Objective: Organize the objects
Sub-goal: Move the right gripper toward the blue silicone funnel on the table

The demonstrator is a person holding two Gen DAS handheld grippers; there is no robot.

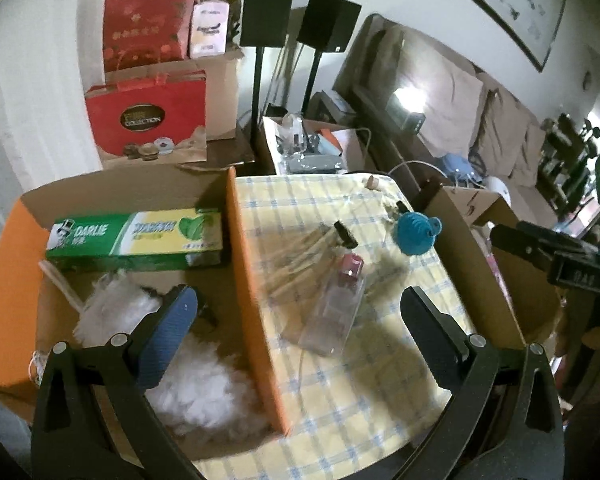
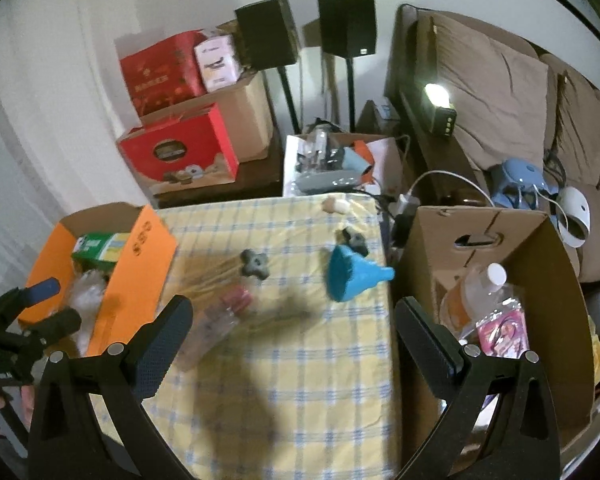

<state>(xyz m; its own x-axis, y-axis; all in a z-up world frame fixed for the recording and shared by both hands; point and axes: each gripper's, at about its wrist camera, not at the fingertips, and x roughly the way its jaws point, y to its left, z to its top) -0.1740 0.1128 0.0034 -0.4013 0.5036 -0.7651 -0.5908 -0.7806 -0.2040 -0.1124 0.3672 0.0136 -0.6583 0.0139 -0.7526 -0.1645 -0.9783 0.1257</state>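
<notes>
Right wrist view: right gripper and left gripper both gape empty. Clear plastic bottle with pink cap lies mid-tablecloth, probably next pick; needs descent, jaws straddling it.

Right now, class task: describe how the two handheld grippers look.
Both are black, with two long fingers on angled black frames fastened by silver round bolts. The left gripper has a blue ribbed pad; the right gripper has dark textured pads.
</notes>
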